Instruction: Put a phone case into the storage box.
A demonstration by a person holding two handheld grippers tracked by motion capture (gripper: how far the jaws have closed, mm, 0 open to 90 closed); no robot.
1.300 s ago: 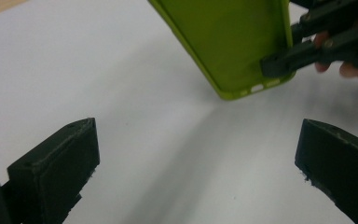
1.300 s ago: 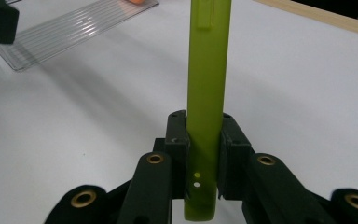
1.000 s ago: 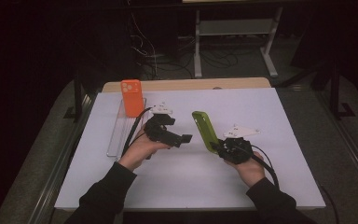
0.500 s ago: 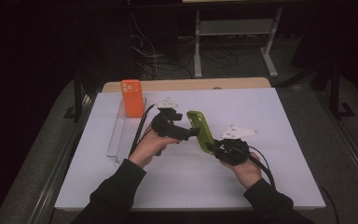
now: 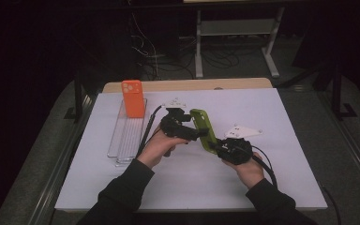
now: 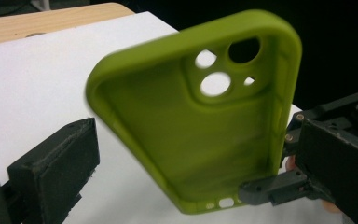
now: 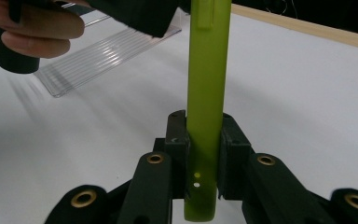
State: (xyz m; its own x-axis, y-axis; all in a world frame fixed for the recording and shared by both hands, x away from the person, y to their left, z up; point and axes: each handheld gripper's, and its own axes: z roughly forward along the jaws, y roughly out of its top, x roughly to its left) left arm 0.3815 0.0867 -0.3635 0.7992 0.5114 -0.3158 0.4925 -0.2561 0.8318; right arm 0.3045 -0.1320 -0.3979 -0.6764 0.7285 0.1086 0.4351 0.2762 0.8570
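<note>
A green phone case (image 5: 205, 131) stands on edge above the white table. My right gripper (image 5: 219, 148) is shut on its lower end. In the right gripper view the case (image 7: 206, 70) rises straight up from between the two pads of the right gripper (image 7: 204, 135). My left gripper (image 5: 190, 133) is open, right beside the case's left face. The left gripper view shows the case's hollow inside (image 6: 205, 135) with its camera holes, close ahead. One of that gripper's own fingers (image 6: 56, 168) stands at the lower left, apart from the case.
An orange phone case (image 5: 133, 98) stands upright at the far end of a clear ribbed rack (image 5: 125, 136), left of my left hand. A wooden strip (image 5: 187, 85) runs along the far side of the white table (image 5: 286, 154). Cables trail from both grippers.
My left gripper has moved to the right, up to the green case. The right hand has kept its place, and the case is still in its grip.
</note>
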